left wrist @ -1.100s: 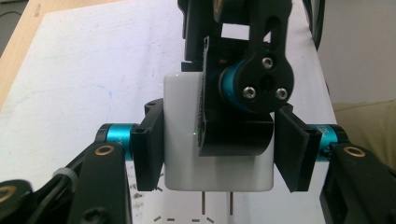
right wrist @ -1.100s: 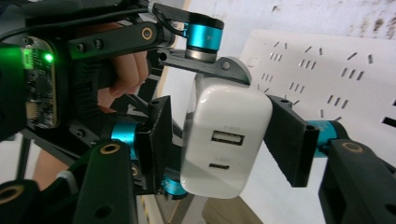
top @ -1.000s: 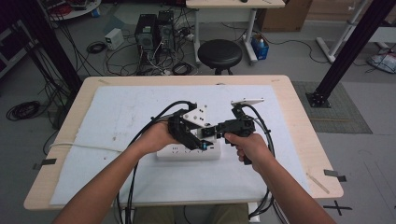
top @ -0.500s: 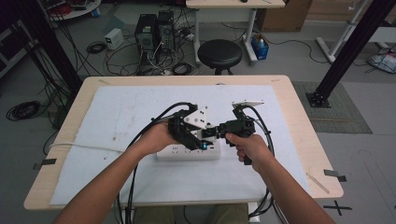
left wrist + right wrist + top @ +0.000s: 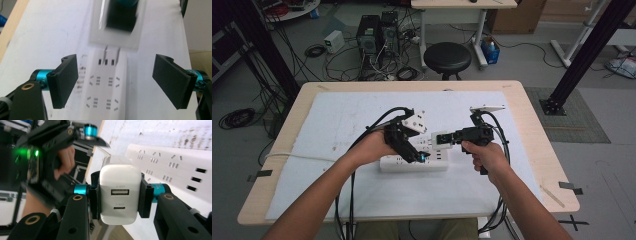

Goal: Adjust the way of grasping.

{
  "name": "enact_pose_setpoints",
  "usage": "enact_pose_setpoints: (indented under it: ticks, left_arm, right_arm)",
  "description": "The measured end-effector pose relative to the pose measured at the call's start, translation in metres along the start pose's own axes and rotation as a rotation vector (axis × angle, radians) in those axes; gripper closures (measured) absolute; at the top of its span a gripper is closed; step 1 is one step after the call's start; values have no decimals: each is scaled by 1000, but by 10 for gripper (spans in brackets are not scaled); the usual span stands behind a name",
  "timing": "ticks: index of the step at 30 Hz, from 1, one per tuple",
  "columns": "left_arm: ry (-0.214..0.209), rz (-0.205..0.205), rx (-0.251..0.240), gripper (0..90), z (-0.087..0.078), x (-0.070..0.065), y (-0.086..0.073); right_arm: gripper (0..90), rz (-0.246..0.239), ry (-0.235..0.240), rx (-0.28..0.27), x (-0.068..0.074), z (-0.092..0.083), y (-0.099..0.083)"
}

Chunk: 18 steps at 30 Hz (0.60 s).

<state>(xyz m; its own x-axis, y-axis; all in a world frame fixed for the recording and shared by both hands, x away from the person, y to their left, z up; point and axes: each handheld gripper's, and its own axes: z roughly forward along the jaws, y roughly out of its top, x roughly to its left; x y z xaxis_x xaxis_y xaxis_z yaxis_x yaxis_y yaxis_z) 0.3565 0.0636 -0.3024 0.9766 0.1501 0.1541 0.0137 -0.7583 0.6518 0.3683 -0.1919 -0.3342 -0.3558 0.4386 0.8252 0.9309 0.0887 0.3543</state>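
A white power strip [image 5: 414, 163] lies on the white mat in front of me. My left gripper [image 5: 418, 155] stands open over its near end. In the left gripper view its jaws have just been opening; the black pads [image 5: 65, 82] stand wide to either side of the power strip [image 5: 105, 92] and do not touch it. My right gripper [image 5: 447, 138] is shut on a white USB charger [image 5: 439, 140], which hangs over the strip. In the right gripper view the charger [image 5: 120, 197] sits squarely between the pads, ports toward the camera. The charger [image 5: 117, 22] is blurred in the left gripper view, prongs just above the sockets.
The white mat [image 5: 342, 125] covers most of the wooden table [image 5: 537, 150]. Black cables trail from both grippers off the near edge. Behind the table stand a black stool [image 5: 447, 56] and computer cases [image 5: 374, 32] amid floor cables.
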Motion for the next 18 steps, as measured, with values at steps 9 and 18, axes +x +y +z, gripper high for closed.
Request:
enact_pose_setpoints:
  ticks: [9,18]
  left_arm:
    - [-7,-95,51,206,-15,17,-26]
    - [20,-143,97,206,-24,27,-45]
  right_arm:
    - [619,-150,-81,72,15,-25,1]
    - [619,-402,-233,98,34,-46,5]
